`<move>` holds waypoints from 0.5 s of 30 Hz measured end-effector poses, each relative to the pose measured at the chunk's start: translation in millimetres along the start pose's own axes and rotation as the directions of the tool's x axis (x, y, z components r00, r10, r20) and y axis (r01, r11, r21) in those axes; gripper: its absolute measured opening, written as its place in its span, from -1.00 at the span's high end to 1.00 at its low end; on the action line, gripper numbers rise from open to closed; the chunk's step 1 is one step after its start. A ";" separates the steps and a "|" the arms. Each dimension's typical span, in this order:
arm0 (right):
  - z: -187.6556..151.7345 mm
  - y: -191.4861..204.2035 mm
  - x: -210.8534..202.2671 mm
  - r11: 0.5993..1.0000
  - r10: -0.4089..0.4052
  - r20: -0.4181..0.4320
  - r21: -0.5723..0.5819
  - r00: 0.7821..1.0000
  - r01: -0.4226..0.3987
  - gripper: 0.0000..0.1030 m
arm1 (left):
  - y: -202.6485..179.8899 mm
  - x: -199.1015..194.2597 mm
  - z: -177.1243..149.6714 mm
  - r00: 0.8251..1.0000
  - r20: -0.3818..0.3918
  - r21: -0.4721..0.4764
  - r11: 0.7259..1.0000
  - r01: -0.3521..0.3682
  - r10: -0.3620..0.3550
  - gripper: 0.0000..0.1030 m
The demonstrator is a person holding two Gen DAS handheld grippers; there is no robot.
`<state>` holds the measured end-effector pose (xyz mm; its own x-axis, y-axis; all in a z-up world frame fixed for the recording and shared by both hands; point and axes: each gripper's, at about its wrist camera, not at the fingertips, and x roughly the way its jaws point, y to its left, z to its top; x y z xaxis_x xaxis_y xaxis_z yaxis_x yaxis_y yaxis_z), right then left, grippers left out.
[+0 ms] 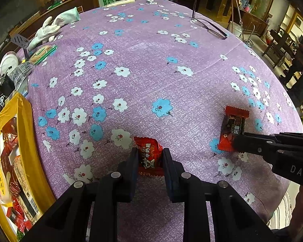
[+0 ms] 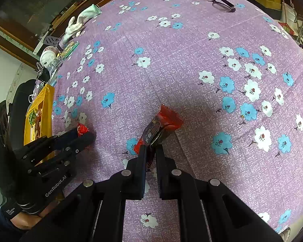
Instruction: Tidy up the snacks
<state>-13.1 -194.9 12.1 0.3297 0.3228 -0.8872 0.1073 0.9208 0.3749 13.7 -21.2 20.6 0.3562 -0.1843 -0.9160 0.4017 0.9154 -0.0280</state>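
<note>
**Two sweets gripped, tray waiting at the left**

A red candy (image 1: 149, 155) is being clamped between the jaws of the left gripper (image 1: 148, 157), its wrapper bulging out past the pads. A dark red bar (image 2: 161, 127) is being pinched by its near end in the right gripper (image 2: 150, 151), with the far end tilted up off the cloth (image 2: 192, 60). Both snacks are being held just above the table, well apart from each other. The yellow tray (image 1: 26, 125), already stocked with packets, is lying at the left edge, near the left gripper.

Risks are being judged as follows. The bar is being held only by a narrow end, so it may swing or slip out during a fast carry. The candy's slick wrapper may be squeezed free. As both loads are probably being taken to one tray, the grippers may be crossed or knocked together.
</note>
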 end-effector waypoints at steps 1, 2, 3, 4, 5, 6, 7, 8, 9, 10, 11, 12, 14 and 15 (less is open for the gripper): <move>-0.2 0.6 0.3 1.000 0.001 0.000 0.000 1.000 -0.001 0.84 | 0.0 -0.3 -0.1 1.000 0.000 0.000 1.000 0.001 -0.001 0.55; -0.3 0.4 0.1 1.000 0.001 0.001 0.001 1.000 -0.001 0.84 | -0.2 -0.5 -0.1 1.000 0.000 0.000 1.000 0.001 -0.001 0.55; -0.4 0.5 0.3 1.000 0.000 0.001 0.000 1.000 0.000 0.84 | -0.4 -0.7 -0.1 1.000 0.000 0.000 1.000 0.001 -0.001 0.55; -0.4 0.5 0.5 1.000 0.000 0.001 0.000 1.000 0.000 0.84 | -0.4 -0.7 -0.1 1.000 0.001 0.000 1.000 0.001 -0.001 0.55; -0.3 0.2 0.3 1.000 0.001 0.001 0.000 1.000 -0.001 0.84 | -0.5 -0.8 -0.1 1.000 0.001 0.000 1.000 0.001 -0.001 0.55; -0.4 0.3 0.5 1.000 0.000 0.002 0.000 1.000 0.000 0.84 | -0.5 -0.7 -0.1 1.000 0.001 0.000 1.000 0.001 -0.001 0.55; -0.2 0.1 -0.1 1.000 0.000 0.002 0.001 1.000 0.000 0.84 | -0.7 -1.0 0.0 1.000 0.002 0.000 1.000 0.000 0.000 0.55; -0.1 -0.2 -0.7 1.000 0.001 0.002 0.002 1.000 -0.001 0.84 | -0.5 -0.7 -0.2 1.000 0.001 -0.001 1.000 0.001 -0.001 0.55; -0.4 -0.2 -0.8 1.000 0.000 0.001 0.003 1.000 0.000 0.84 | -0.4 -0.5 -0.3 1.000 0.001 -0.001 1.000 0.001 -0.001 0.55; -0.6 -0.3 -0.9 1.000 0.000 0.001 0.004 1.000 0.000 0.84 | -0.4 -0.7 -0.2 1.000 0.001 -0.002 1.000 0.002 -0.002 0.55; -0.8 -0.6 -1.4 1.000 0.000 0.001 0.004 1.000 0.000 0.84 | -0.8 -2.2 0.6 1.000 0.002 -0.002 1.000 0.003 -0.003 0.55; -0.6 -0.9 -1.8 1.000 0.000 0.001 0.003 1.000 0.000 0.84 | -0.9 -2.8 0.8 1.000 0.003 -0.003 1.000 0.004 -0.004 0.55; -1.2 -0.7 -1.6 1.000 -0.001 0.002 0.003 1.000 0.001 0.84 | -0.9 -4.5 1.3 1.000 0.006 -0.004 1.000 0.006 -0.006 0.55; -1.3 -0.7 -1.6 1.000 0.000 0.002 0.003 1.000 0.000 0.84 | -1.0 -5.1 1.7 1.000 0.007 -0.005 1.000 0.007 -0.007 0.55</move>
<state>-14.9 -195.8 13.0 0.3317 0.3221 -0.8867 0.1099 0.9203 0.3754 12.9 -21.7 26.0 0.3594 -0.1928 -0.9130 0.3999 0.9158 -0.0360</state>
